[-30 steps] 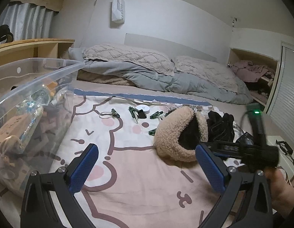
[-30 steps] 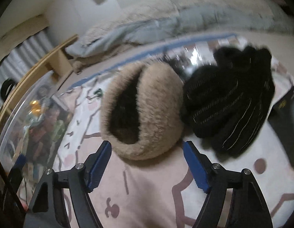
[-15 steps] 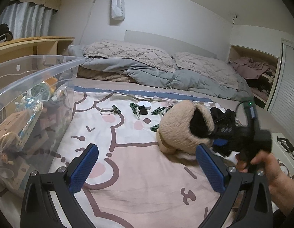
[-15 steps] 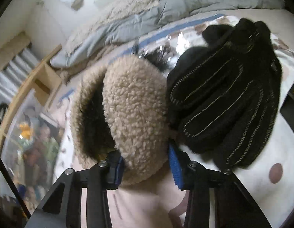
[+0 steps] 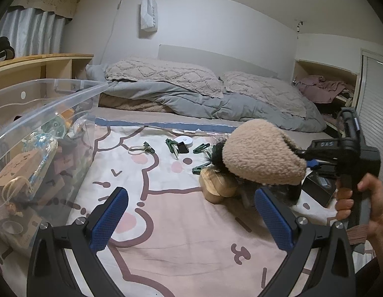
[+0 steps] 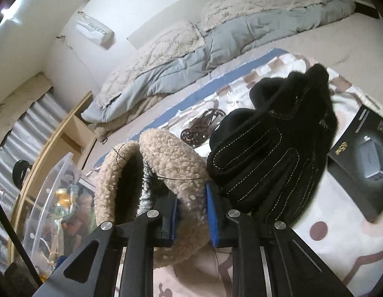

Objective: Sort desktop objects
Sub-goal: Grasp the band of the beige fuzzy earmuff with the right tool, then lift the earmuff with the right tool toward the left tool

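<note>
Right gripper (image 6: 190,219): its blue-padded jaws are shown nearly closed on one wall of the beige, curly-fleece earmuff with black fur lining (image 5: 262,152). One second earlier the jaws stood wide apart in front of the earmuff, which lay on the pink cartoon-printed blanket (image 5: 191,235); half a second earlier they had been pressed together on the fleece. The earmuff is now seen raised clear of the blanket in the left wrist view, with a pale wooden rounded object (image 5: 217,185) uncovered beneath it. The grasp may therefore be judged complete and the transfer stage of sorting begun.

In the right wrist view the pinched fleece wall sits between the two pads, the second fleece cup (image 6: 112,185) hangs free to the left, and the black stitched gloves (image 6: 270,158) lie just beside the right pad, not gripped. A black product box (image 6: 362,163) rests further right on the blanket.

Left gripper (image 5: 191,220): its jaws are held wide open and nothing is held; the lifted earmuff is above and beyond its right finger. The clear plastic storage bin (image 5: 43,113), already holding assorted items, stands at the left and is the likely destination. Green plastic clips (image 5: 201,148) are left scattered beyond.
</note>
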